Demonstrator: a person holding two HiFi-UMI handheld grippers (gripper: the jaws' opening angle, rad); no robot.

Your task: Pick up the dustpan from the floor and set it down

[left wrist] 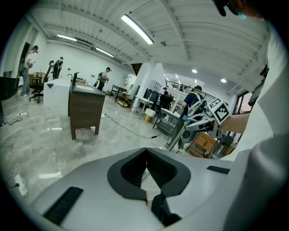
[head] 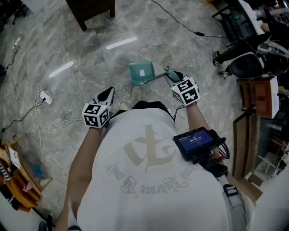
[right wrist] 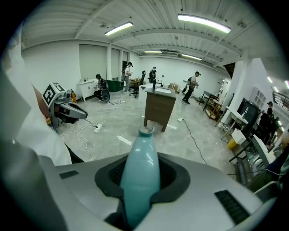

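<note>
A teal dustpan hangs just over the grey marble floor in front of the person's feet in the head view, its long handle running off to the right. My right gripper is shut on that handle. In the right gripper view the teal handle stands between the dark pads and reaches up out of the jaws. My left gripper is at the left of the head view, apart from the dustpan. Its fingers come together to a point and hold nothing. In the left gripper view its jaws meet with nothing in them.
A dark wooden cabinet stands on the floor beyond the dustpan. White cables and a power strip lie at the left, and a black cable runs at the far right. Wooden boxes and equipment crowd the right edge. Several people stand far off.
</note>
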